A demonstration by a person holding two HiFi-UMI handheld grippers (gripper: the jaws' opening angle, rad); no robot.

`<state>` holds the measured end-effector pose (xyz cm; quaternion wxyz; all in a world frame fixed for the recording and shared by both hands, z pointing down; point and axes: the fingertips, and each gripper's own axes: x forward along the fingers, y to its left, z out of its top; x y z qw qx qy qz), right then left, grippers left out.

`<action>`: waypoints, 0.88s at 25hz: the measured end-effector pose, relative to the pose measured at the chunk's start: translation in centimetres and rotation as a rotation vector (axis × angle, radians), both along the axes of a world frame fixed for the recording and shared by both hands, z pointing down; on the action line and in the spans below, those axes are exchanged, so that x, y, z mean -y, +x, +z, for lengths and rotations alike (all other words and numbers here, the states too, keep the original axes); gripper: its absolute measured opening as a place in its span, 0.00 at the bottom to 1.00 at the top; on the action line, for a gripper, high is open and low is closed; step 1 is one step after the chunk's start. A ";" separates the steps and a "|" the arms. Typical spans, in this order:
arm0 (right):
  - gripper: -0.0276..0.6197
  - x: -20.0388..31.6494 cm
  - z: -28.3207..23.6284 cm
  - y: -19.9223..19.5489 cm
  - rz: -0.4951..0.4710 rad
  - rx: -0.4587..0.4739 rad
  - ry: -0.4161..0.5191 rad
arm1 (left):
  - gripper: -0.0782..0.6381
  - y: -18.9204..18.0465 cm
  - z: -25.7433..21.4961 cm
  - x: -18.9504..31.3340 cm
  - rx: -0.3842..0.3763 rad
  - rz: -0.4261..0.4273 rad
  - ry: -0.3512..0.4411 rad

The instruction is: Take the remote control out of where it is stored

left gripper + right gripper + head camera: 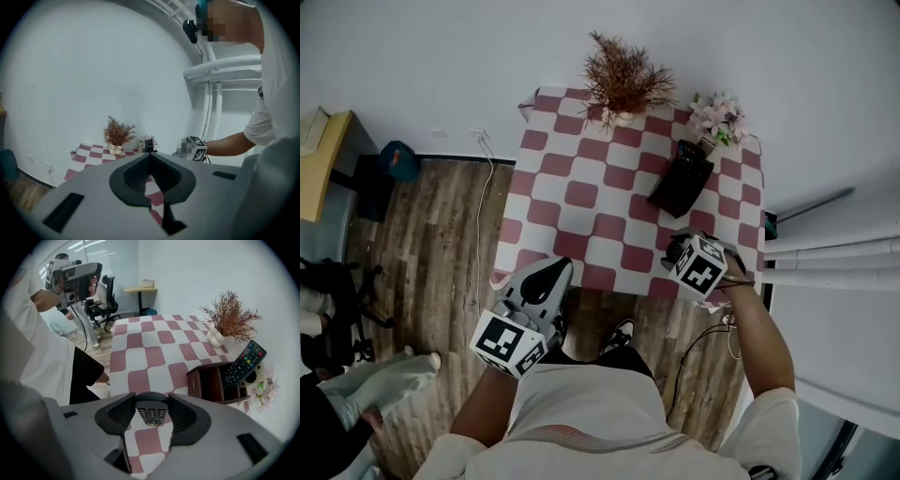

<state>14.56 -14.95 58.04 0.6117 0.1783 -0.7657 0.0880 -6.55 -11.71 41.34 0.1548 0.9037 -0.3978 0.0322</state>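
My right gripper (151,404) is shut on a dark remote control (151,413), held above the near right part of the checkered table (140,352). A second black remote (243,363) leans in the brown wooden organizer (211,383) farther back. In the head view the organizer (680,183) stands at the table's right, beyond the right gripper (680,251). My left gripper (551,274) hovers off the table's near edge; its jaws meet with nothing between them, as the left gripper view (150,157) shows.
A dried plant in a white vase (622,80) and a bunch of pale flowers (719,117) stand at the table's far edge by the wall. A desk (140,288) and an office chair (105,301) are on the wooden floor to the left.
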 end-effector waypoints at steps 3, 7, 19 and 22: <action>0.39 0.7 1.0 -1.5 -0.030 0.003 -0.007 | 0.12 0.0 0.2 0.1 -0.003 0.002 -0.001; 0.39 1.4 2.8 -3.4 -0.058 -0.013 -0.043 | 0.12 -0.2 0.2 0.3 0.002 -0.001 -0.008; 0.39 2.3 7.4 -6.2 -0.098 -0.004 -0.064 | 0.12 -1.9 0.6 0.8 0.007 -0.040 -0.024; 0.39 2.0 8.1 -6.4 -0.110 -0.009 -0.073 | 0.12 -2.0 0.6 0.8 0.007 -0.045 -0.024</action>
